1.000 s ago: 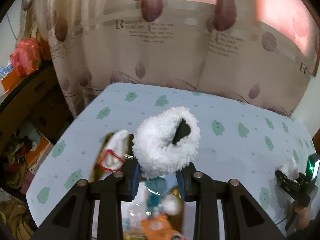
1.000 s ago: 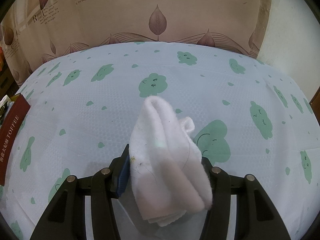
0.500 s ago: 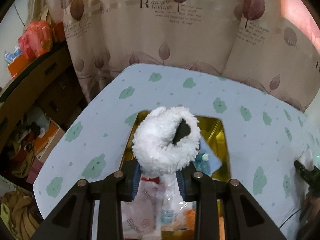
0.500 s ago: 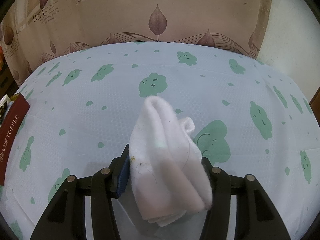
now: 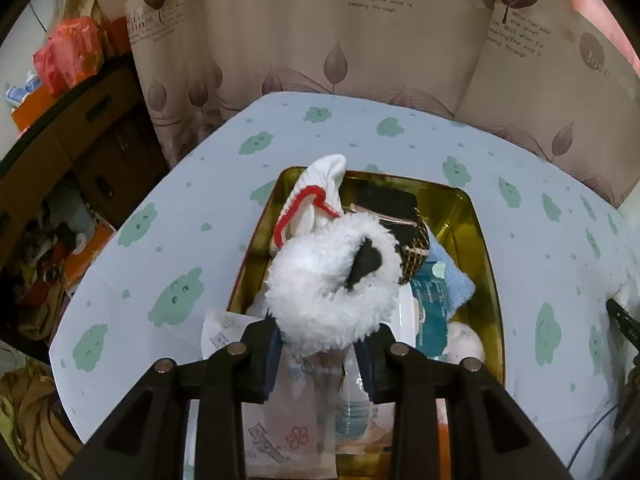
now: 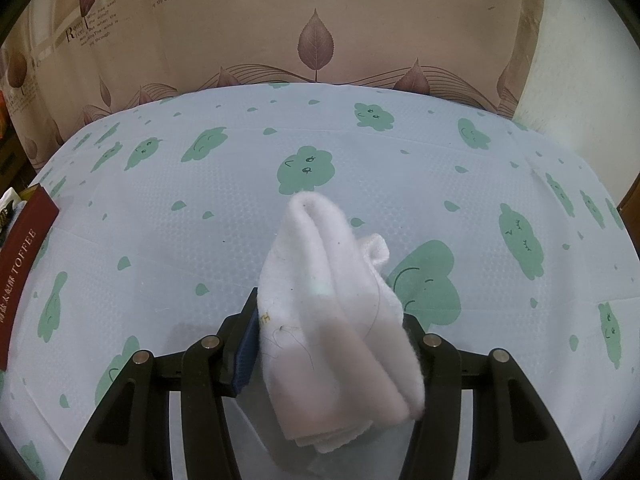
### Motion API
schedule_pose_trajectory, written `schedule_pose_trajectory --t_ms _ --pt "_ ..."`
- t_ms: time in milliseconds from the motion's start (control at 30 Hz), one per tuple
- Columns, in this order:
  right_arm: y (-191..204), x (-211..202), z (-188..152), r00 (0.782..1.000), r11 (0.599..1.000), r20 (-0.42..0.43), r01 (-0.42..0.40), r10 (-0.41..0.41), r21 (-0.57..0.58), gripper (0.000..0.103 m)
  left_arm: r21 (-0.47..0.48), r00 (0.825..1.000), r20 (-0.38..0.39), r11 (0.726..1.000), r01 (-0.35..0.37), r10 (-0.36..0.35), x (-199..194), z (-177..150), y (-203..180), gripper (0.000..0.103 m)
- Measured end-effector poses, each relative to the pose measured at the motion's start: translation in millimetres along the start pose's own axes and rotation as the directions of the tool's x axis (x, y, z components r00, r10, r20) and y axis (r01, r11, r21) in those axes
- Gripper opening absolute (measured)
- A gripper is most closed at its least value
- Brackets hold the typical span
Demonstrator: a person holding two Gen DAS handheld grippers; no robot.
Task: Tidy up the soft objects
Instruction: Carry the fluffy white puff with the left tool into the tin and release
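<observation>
While clamped, folded towel (image 6: 336,316) points forward.

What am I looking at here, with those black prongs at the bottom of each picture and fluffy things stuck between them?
These prongs are hand-held grippers: a person carries one in each hand, and a camera on each looks forward along its two fingers. One picture comes from the left gripper, the other from the right gripper. The left one has a fluffy white item with a black patch between its fingers, over a gold tin that is already full of soft things, among them a white sock with red trim and a blue cloth; its jaws have just been opening. The right one grips a folded white cloth above a tablecloth with green clouds. A curtain hangs behind.
</observation>
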State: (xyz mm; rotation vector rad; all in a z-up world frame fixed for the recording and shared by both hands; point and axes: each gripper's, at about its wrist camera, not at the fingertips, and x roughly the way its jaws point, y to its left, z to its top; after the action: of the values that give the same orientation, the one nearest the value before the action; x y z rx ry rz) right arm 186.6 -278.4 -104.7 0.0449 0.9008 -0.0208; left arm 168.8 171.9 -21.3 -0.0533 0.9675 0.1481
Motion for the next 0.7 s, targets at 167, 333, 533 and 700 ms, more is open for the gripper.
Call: schedule_pose_trajectory --t_ms 167,333,533,700 --pt "-0.5 -0.2 0.3 1.000 1.000 0.000 0.000 0.000 0.000 0.052 0.016 1.000 -0.003 1.000 -0.016 0.016 1.7 0.5 -1.7 0.051" --pt "-0.7 -0.4 0.5 1.000 1.000 0.000 0.001 -0.001 0.000 0.052 0.022 1.000 -0.005 1.000 -0.021 0.021 -0.7 1.4 -0.9 0.058" --pt "-0.8 -0.4 0.4 1.000 1.000 0.000 0.002 -0.002 -0.001 0.052 0.023 1.000 0.009 1.000 -0.006 0.005 -10.7 4.4 1.2 0.059" --pt "-1.1 -0.4 0.3 1.000 1.000 -0.001 0.003 -0.003 -0.001 0.052 0.019 1.000 0.031 1.000 0.001 -0.002 -22.1 6.5 4.0 0.059"
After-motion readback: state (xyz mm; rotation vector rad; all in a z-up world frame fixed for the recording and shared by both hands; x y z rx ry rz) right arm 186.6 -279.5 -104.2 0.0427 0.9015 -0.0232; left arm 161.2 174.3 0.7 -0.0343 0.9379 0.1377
